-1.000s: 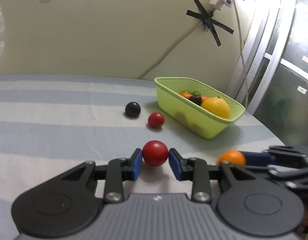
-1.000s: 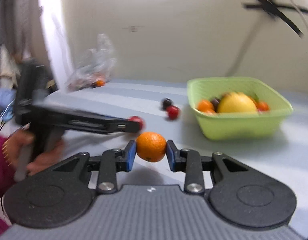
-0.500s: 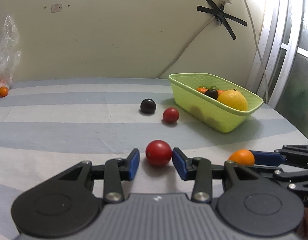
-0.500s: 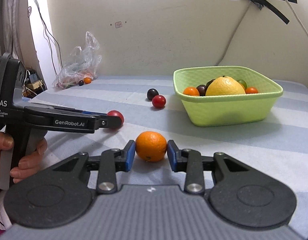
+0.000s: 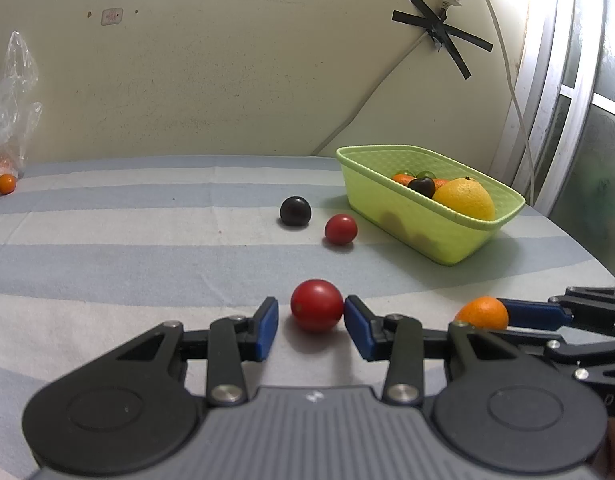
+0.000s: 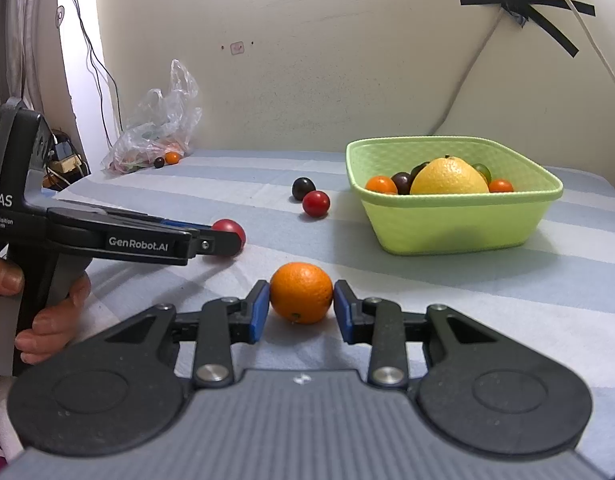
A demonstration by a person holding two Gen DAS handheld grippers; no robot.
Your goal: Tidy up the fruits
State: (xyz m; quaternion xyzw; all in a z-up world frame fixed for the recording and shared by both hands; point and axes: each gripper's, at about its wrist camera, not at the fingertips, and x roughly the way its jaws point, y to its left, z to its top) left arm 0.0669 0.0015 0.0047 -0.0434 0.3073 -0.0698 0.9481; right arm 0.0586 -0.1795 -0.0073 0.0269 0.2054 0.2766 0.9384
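A red fruit [image 5: 316, 310] lies on the striped cloth between the jaws of my left gripper [image 5: 310, 326], which is open; the right pad touches it, the left pad stands clear. My right gripper [image 6: 301, 310] has an orange [image 6: 301, 298] between its pads, resting on the cloth; both pads sit at its sides with little or no gap. The green basket [image 5: 435, 236] holds a large yellow citrus [image 5: 465, 198] and several small fruits. The basket also shows in the right wrist view [image 6: 459, 224]. A dark plum [image 5: 295, 211] and a second red fruit [image 5: 340, 229] lie left of the basket.
A clear plastic bag [image 6: 159, 128] with small fruits beside it sits at the far left by the wall. A taped cable [image 5: 439, 32] runs down the wall behind the basket. A window frame [image 5: 563, 80] stands at the right. The cloth's near right edge curves away.
My left gripper has opened off the red fruit, which now rests on the cloth. Both grippers have come down level with the table. The right gripper's jaws look slightly wider.
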